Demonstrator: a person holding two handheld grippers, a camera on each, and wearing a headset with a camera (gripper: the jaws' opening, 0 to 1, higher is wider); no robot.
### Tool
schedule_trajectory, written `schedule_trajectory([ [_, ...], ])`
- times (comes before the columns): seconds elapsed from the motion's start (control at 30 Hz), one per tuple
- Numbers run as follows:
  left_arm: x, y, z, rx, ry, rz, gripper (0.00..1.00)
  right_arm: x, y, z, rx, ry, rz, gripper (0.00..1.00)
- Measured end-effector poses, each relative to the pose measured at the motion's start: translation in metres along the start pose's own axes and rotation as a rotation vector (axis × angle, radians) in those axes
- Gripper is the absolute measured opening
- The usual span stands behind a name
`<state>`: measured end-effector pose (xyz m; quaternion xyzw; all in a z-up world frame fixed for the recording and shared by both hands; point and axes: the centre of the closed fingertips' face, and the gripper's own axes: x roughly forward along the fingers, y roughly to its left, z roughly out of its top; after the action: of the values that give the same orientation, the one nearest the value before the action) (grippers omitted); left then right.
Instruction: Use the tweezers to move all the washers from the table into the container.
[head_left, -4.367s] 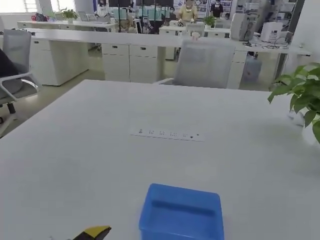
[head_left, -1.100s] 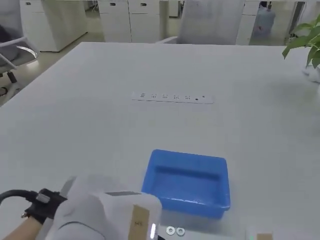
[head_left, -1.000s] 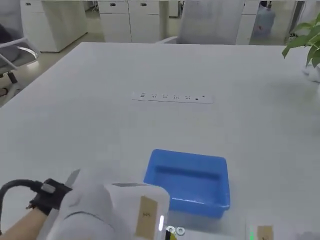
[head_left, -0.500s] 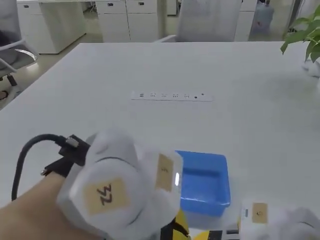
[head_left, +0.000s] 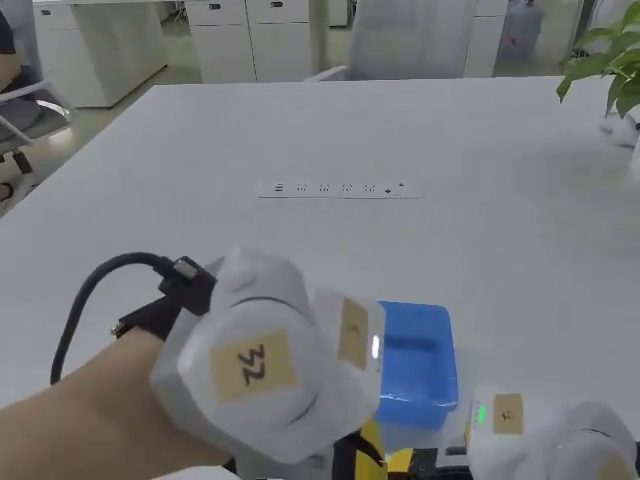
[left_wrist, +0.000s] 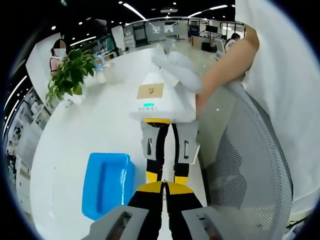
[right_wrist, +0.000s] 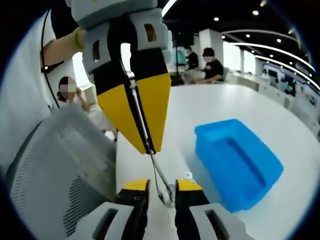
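Note:
In the head view my left gripper (head_left: 368, 452) fills the lower middle, held by a gloved hand, and covers the left part of the blue container (head_left: 420, 358). My right gripper (head_left: 452, 462) comes in at the bottom right, facing it. The right gripper view has the left gripper's yellow jaws shut on thin metal tweezers (right_wrist: 150, 150), which hang down between my right gripper's (right_wrist: 162, 189) slightly parted fingertips. One washer (right_wrist: 188, 175) lies on the table beside the blue container (right_wrist: 240, 160). From the left gripper (left_wrist: 163, 186) the right gripper (left_wrist: 166, 176) stands tip to tip, container (left_wrist: 107, 182) at left.
A flush power strip (head_left: 340, 188) sits mid-table beyond the container. A potted plant (head_left: 605, 60) stands at the far right edge. A grey mesh chair (left_wrist: 250, 165) is close behind the grippers. Desks, chairs and people fill the room behind.
The left gripper has risen from the lower left toward the middle, now covering the washers and part of the container. The right gripper has come in at the bottom right.

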<state>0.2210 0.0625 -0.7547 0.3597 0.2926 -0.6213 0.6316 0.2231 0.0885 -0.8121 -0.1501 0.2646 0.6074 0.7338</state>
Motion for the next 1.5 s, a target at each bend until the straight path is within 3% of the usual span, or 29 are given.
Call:
schedule_trajectory([
  [0.1, 0.001, 0.001, -0.001, -0.014, 0.001, -0.006, 0.00, -0.007, 0.002, 0.013, -0.006, -0.024, 0.005, 0.13],
  [0.17, 0.003, -0.001, -0.003, -0.069, -0.001, -0.021, 0.00, -0.011, -0.004, 0.006, -0.074, 0.058, -0.022, 0.04],
  [0.2, 0.004, 0.004, -0.004, -0.080, -0.004, 0.000, 0.00, -0.008, -0.003, 0.007, -0.063, 0.050, -0.032, 0.03],
  [0.23, 0.005, 0.001, -0.005, -0.106, -0.019, -0.020, 0.00, -0.008, 0.000, 0.006, -0.067, 0.061, -0.021, 0.02],
  [0.33, 0.005, 0.002, -0.004, -0.247, -0.090, -0.005, 0.02, -0.008, -0.005, 0.006, -0.026, 0.068, -0.043, 0.02],
  [0.4, 0.002, 0.001, -0.003, -0.302, -0.137, 0.012, 0.06, -0.009, -0.006, 0.005, -0.021, 0.072, -0.047, 0.02],
  [0.53, -0.010, -0.002, -0.012, -0.433, -0.231, 0.113, 0.13, -0.013, -0.008, 0.002, 0.001, 0.070, -0.050, 0.02],
  [0.67, -0.025, -0.003, -0.030, -0.563, -0.295, 0.303, 0.26, -0.012, -0.009, 0.002, -0.005, 0.057, -0.050, 0.02],
  [0.73, -0.031, -0.007, -0.036, -0.644, -0.343, 0.380, 0.34, -0.011, -0.010, 0.003, 0.030, 0.037, -0.052, 0.02],
  [0.8, -0.038, -0.010, -0.043, -0.674, -0.386, 0.460, 0.38, -0.009, -0.010, 0.005, 0.074, 0.007, -0.051, 0.02],
  [0.87, -0.039, -0.013, -0.049, -0.691, -0.388, 0.511, 0.42, -0.009, -0.011, 0.006, 0.080, 0.001, -0.057, 0.02],
  [0.93, -0.043, -0.013, -0.052, -0.707, -0.419, 0.573, 0.46, -0.009, -0.011, 0.006, 0.081, 0.002, -0.063, 0.02],
  [1.03, -0.050, -0.006, -0.054, -0.776, -0.501, 0.663, 0.48, -0.009, -0.008, 0.006, 0.069, 0.004, -0.068, 0.02],
  [1.1, -0.054, -0.001, -0.056, -0.818, -0.525, 0.700, 0.54, -0.009, -0.008, 0.006, 0.056, 0.010, -0.074, 0.02],
  [1.17, -0.057, 0.005, -0.057, -0.806, -0.549, 0.753, 0.65, -0.009, -0.008, 0.006, 0.040, 0.014, -0.074, 0.02],
  [1.3, -0.068, 0.014, -0.065, -0.796, -0.544, 0.849, 0.82, -0.008, -0.009, 0.006, 0.007, 0.024, -0.084, 0.02],
  [1.37, -0.082, 0.019, -0.062, -0.797, -0.619, 0.912, 0.89, -0.008, -0.007, 0.006, 0.020, 0.023, -0.078, 0.02],
  [1.5, -0.093, 0.021, -0.059, -0.764, -0.648, 0.971, 0.93, -0.010, -0.010, 0.005, 0.021, 0.041, -0.098, 0.02],
])
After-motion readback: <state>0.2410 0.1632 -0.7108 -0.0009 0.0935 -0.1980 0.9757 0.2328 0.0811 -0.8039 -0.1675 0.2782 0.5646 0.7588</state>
